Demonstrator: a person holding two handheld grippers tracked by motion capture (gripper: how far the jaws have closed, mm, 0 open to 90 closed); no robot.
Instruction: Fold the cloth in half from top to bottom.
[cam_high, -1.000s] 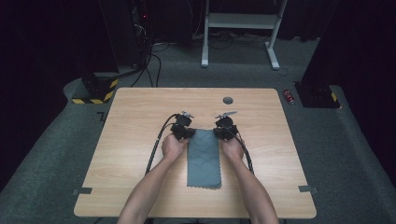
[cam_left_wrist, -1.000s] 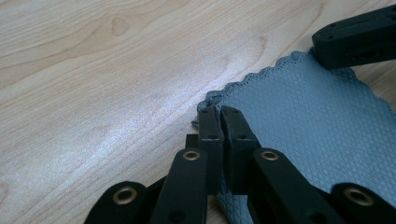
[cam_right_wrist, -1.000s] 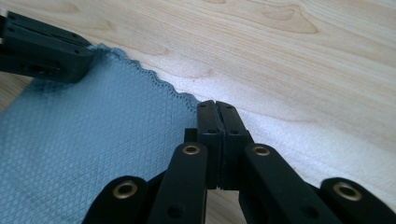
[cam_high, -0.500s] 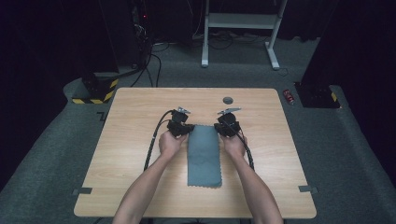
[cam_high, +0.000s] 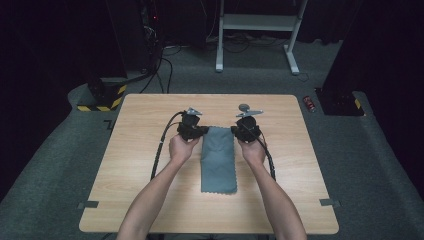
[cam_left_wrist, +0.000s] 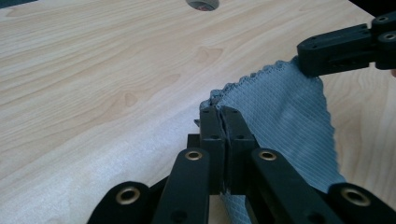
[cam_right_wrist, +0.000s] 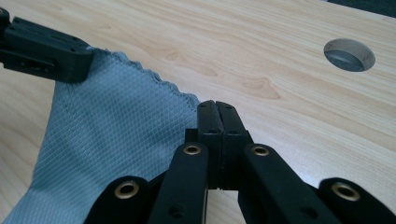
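Already both far corners of the grey, diamond-weave cloth with its scalloped edge (cam_high: 218, 159) were taken: the left gripper (cam_high: 204, 131) had its jaws pinched together on the corner toward 10 o'clock, and the right gripper (cam_high: 235, 131) was clamped the same way on the corner toward 2 o'clock. In the left gripper view the cloth (cam_left_wrist: 280, 116) ran taut from that gripper's own jaws across to the other gripper (cam_left_wrist: 312, 59), its far edge raised off the pale wooden table (cam_high: 145, 170). The right gripper view showed the same stretch of cloth (cam_right_wrist: 107, 140) between the two grips.

So the grasp looked done; the lift seemed barely begun, since most of the cloth lay flat near the table's centre, just toward 6 o'clock from the grippers. Whatever fold or carry was meant remained to do.

Its long axis ran from 12 to 6 o'clock, the held short edge pointing to 12, the free one to 6. A round hole (cam_high: 244, 106) sat beyond, toward 12.
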